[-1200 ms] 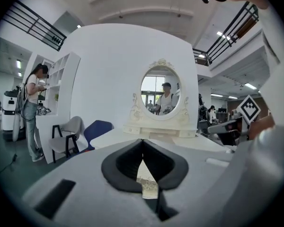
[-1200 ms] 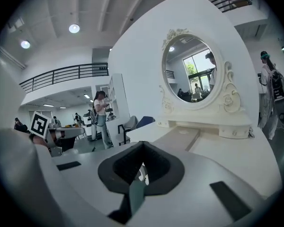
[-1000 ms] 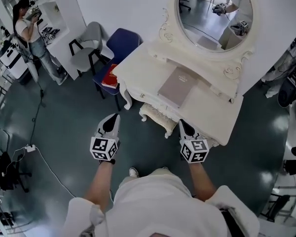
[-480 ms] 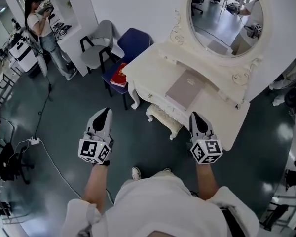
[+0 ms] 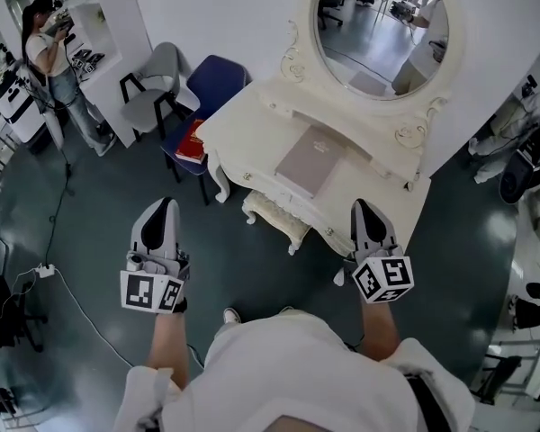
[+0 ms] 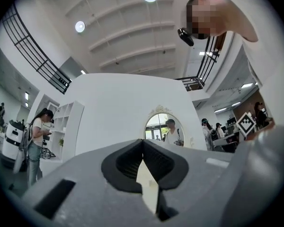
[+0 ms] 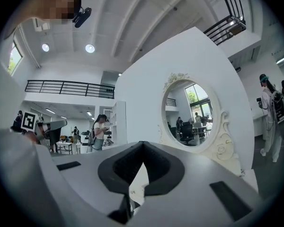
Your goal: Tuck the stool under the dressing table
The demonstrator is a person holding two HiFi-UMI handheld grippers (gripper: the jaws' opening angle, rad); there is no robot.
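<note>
The cream stool (image 5: 274,216) stands partly under the front of the cream dressing table (image 5: 252,129), its carved edge and legs showing past the tabletop. An oval mirror (image 5: 382,25) rises at the back of the table. My left gripper (image 5: 166,207) is held up over the dark floor, left of the stool and apart from it, jaws shut and empty. My right gripper (image 5: 364,209) hangs at the table's near right corner, also shut with nothing in it. In both gripper views the jaws meet, with the white wall and mirror (image 7: 194,119) beyond.
A flat grey book (image 5: 308,159) lies on the tabletop. A blue chair (image 5: 211,84) with a red book (image 5: 192,140) and a grey chair (image 5: 153,84) stand left of the table. A person (image 5: 56,61) stands far left by white shelves. Cables (image 5: 58,277) trail on the floor.
Both grippers have risen and spread apart, now pointing more level. They stay shut. The stool keeps its place under the table's front.
</note>
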